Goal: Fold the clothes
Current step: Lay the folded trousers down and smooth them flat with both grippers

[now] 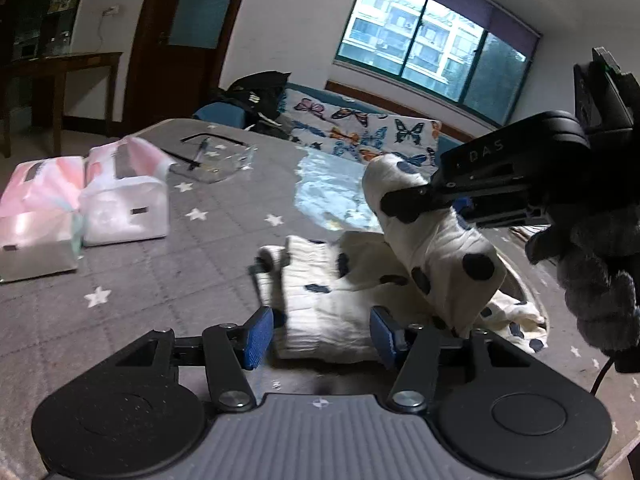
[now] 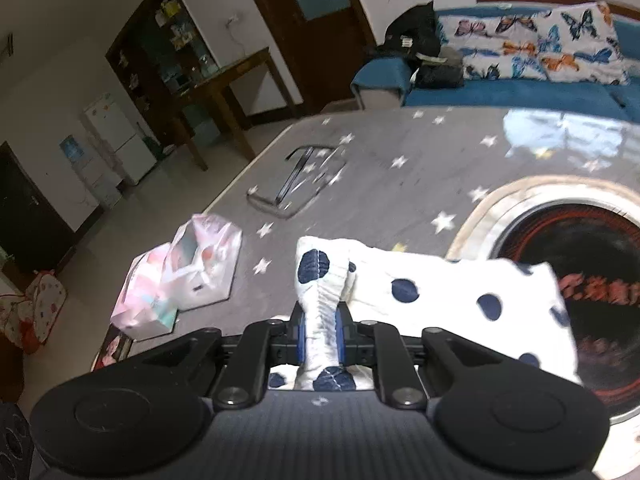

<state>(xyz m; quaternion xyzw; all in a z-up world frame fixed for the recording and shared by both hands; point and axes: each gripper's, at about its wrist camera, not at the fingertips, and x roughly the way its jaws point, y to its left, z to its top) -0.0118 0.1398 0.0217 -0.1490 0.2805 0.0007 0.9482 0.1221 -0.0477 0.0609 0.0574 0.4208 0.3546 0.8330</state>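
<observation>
Your right claw point(image 2: 320, 336) was clamped narrow on a bunched fold of the white, navy-dotted garment point(image 2: 440, 296), lifting that part off the grey star-print tabletop point(image 2: 400, 184). Your left claw point(image 1: 320, 332) stood wide, its blue pads on either side of the garment's ribbed edge point(image 1: 320, 312), not pressing it. The rest lay crumpled on the tabletop. Two tissue packs point(image 1: 80, 208) sat well to the left.

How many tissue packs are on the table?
2. Both lie side by side at the table's left edge: the nearer pack by the edge, the farther pack beside it, toward the glasses. No others show.
</observation>
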